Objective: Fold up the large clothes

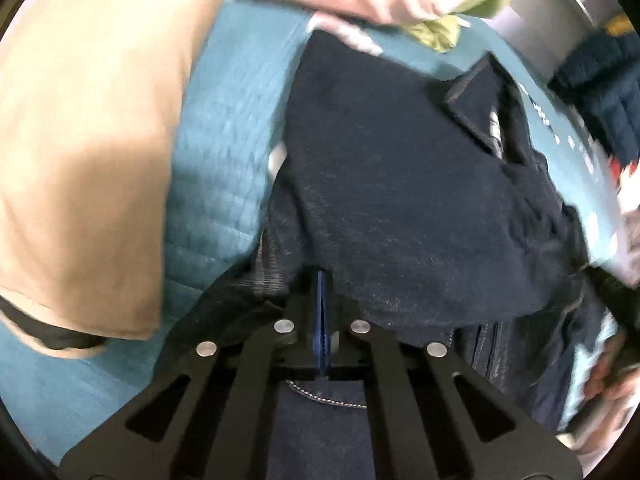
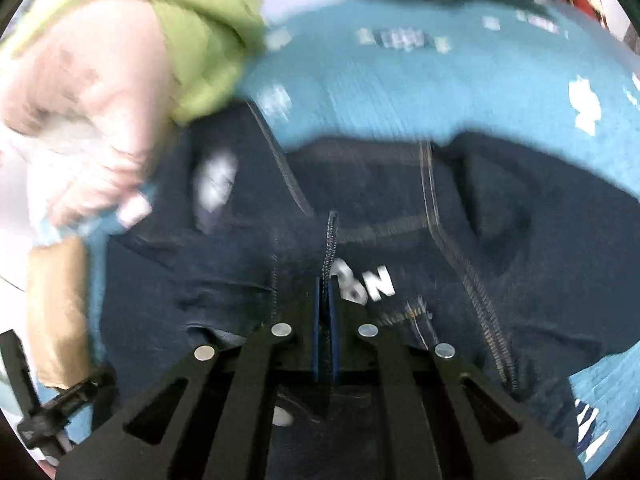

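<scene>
The dark navy denim garment (image 1: 400, 184) lies crumpled on the quilted teal bedcover (image 1: 224, 152), and since the left gripper (image 1: 323, 292) and the right gripper (image 2: 328, 280) each pinch only a thin edge, the cloth may slip when lifted.

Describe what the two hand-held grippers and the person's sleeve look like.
Each hand-held gripper, left and right, is matte black, with slotted linkage arms fanning out from the base, four round silver pivot pins, and narrow blue pads on its fingers. No cables or markings show. In the right wrist view, a hand wears a light green sleeve.
</scene>
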`<state>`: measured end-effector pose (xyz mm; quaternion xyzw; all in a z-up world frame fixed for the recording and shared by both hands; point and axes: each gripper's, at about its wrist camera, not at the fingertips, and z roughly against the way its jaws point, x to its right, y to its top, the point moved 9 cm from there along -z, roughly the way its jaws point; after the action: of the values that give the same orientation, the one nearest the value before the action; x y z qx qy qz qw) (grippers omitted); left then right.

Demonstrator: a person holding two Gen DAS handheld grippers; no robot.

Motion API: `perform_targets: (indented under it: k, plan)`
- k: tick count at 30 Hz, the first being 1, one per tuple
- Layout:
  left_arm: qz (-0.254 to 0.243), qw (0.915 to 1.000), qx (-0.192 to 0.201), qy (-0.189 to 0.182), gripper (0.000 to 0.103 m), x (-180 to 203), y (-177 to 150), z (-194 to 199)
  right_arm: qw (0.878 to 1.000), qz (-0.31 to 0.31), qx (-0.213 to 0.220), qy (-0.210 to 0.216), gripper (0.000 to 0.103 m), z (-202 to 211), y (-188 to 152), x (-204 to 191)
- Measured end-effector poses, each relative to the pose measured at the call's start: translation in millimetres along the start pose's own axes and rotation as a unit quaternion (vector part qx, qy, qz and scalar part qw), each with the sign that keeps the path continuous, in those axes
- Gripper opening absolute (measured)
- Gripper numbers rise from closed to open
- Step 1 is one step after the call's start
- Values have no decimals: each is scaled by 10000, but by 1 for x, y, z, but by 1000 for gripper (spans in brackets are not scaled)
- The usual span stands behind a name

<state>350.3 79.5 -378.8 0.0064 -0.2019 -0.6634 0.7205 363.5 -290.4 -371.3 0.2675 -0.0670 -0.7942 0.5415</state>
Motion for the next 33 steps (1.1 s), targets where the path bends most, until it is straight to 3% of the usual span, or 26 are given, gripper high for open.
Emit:
perform_targets:
  k: [3,6,11,15,18,19,21,24,27,30,33]
  plan:
    - [-289,9995,32,153,0,4,0,6,9993,317,73,-188,5,-4,-5,-3]
    - [-739,9969,104,239,1,17,-2,23,9998,165,56,79,7,15,-4,-9]
    - [-1244,9910,488,95,1,50,2,52,9940,675,813,280,7,73,-7,-35]
    - [-1375,9892,431,262,1,60,11,30,9934,951,439,473,5,52,-22,-61]
    - [-1425,9860,194,848,0,40,6,-7,9964,826,23,200,3,3,-41,-44]
    - [-1305,9887,117,723,0,32,2,-20,9964,739,194,362,0,-4,-41,-37]
    - [-1262,9902,308,506,2,28,2,-18,9970,499,108,590,0,-3,-37,-33]
    - [-1339,9895,254,473,2,29,5,-11,9973,564,39,461,0,5,-32,-36]
    - [-1381,9892,299,382,3,37,12,7,9949,583,284,770,1,29,-26,-47]
    - [-1520,9869,519,143,3,58,31,20,9900,833,515,1013,1,47,-13,-71]
    - [-1670,9840,599,170,3,82,53,13,9856,1090,673,1107,1,53,1,-101]
